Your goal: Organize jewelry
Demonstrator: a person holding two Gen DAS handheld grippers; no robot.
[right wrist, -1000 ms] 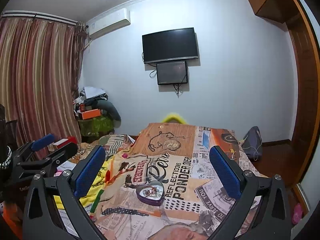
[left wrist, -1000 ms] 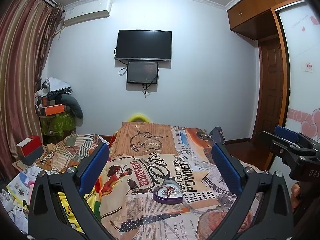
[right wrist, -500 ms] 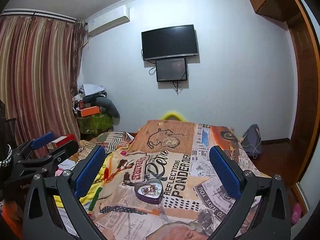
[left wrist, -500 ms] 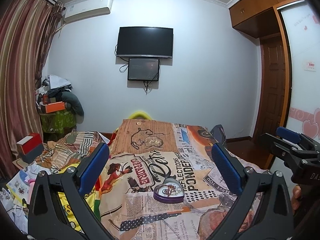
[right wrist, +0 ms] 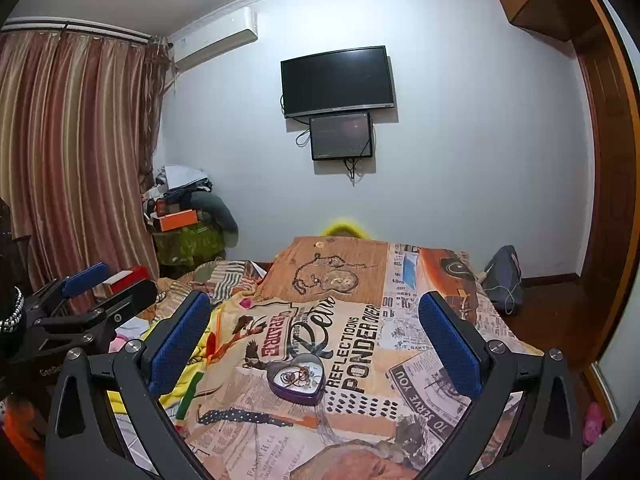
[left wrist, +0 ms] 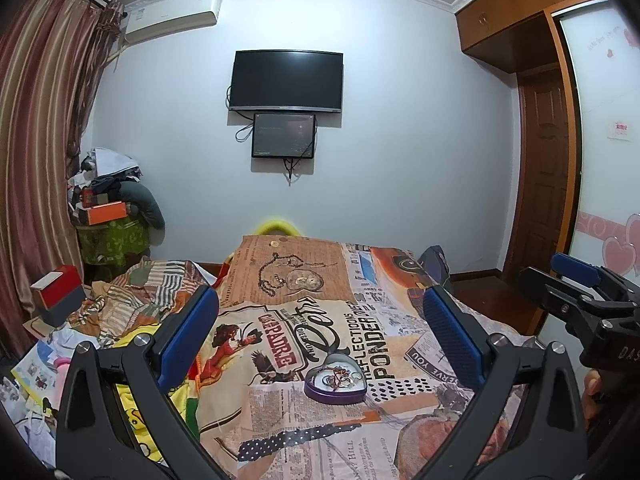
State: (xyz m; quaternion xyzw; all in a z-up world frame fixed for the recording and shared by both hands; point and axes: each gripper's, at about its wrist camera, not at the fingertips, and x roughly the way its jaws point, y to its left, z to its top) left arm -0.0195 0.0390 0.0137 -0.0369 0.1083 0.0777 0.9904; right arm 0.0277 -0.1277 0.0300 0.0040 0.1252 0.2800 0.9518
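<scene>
— Left-wrist view: where's your purple heart-shaped tin (left wrist: pixel 335 381) of tangled jewelry?
— On the newspaper-print bedspread (left wrist: pixel 280 416), ahead between your fingers. Your left gripper (left wrist: pixel 320 334) and right gripper (right wrist: pixel 316 330) both gape wide, holding nothing.

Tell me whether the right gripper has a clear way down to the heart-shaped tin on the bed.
Probably yes. The right gripper is open and empty, and the heart-shaped tin lies uncovered on the bedspread ahead of its fingers. The left gripper sits off to the side.
</scene>
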